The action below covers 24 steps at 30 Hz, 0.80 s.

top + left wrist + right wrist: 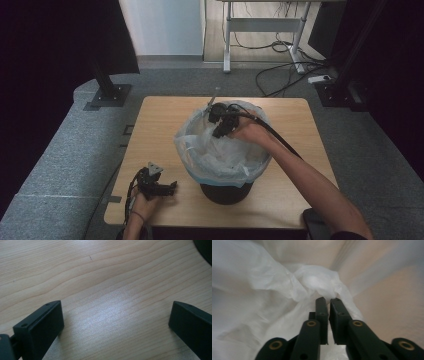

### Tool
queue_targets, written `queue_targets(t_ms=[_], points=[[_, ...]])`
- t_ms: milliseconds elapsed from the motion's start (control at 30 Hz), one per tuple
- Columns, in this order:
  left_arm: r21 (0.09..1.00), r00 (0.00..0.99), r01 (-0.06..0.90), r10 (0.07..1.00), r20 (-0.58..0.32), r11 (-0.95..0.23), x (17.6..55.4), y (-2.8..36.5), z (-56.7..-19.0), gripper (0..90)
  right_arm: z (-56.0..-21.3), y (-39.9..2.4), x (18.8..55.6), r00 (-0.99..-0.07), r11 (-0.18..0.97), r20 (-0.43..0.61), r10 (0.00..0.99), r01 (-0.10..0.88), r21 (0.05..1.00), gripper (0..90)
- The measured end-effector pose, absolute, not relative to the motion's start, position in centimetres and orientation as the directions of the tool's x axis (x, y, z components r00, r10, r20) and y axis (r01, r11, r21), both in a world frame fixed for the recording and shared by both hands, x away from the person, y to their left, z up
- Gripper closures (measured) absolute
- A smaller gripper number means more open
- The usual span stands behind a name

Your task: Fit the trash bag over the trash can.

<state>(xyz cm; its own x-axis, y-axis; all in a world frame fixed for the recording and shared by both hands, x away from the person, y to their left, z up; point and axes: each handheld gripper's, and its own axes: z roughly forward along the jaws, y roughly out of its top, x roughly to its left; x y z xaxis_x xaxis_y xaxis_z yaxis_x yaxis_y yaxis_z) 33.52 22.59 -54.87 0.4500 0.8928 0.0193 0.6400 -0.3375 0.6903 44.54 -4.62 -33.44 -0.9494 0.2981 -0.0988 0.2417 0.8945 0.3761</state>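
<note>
Grey carpeted floor (55,150), dark curtains at both sides, desk legs and loose cables at the far end.

Wooden table (295,150): light grain, rectangular, set square to the viewer.

Black bin (226,192): stands upright near the middle of the table, toward the near edge; dark base visible below the liner.

White bin liner (220,160): thin translucent plastic, folded over the bin's rim with a bluish band at the near side, crumpled loosely inside. Seen up close from the right gripper view as bunched white film (287,287).

Right gripper (220,122): held over the far part of the bin's mouth, pointing down into the liner, cable trailing back along the forearm. Jaws drawn nearly together, a narrow slit left between them, pinching a fold of liner at the tips (329,301).

Left gripper (159,186): rests low at the near left of the table, well apart from the bin, grey three-cornered plate on top. Jaws spread wide over bare wood (116,315), nothing between them; bin's dark edge at the upper right corner of that view.
</note>
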Motion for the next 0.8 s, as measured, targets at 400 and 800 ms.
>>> queue_targets(t_ms=[400,800], points=[[0.69,0.452,0.639,0.892,0.02,-0.34,33.5,22.6,-54.9,0.0,-29.8,-6.3,41.6,-0.978,0.834,-0.072,0.194,0.126,0.538,49.6],[0.689,0.453,0.64,0.891,0.02,-0.341,33.5,22.6,-54.9,0.0,-31.5,-2.3,40.1,-0.999,0.819,-0.008,0.038,0.026,0.573,89.3]])
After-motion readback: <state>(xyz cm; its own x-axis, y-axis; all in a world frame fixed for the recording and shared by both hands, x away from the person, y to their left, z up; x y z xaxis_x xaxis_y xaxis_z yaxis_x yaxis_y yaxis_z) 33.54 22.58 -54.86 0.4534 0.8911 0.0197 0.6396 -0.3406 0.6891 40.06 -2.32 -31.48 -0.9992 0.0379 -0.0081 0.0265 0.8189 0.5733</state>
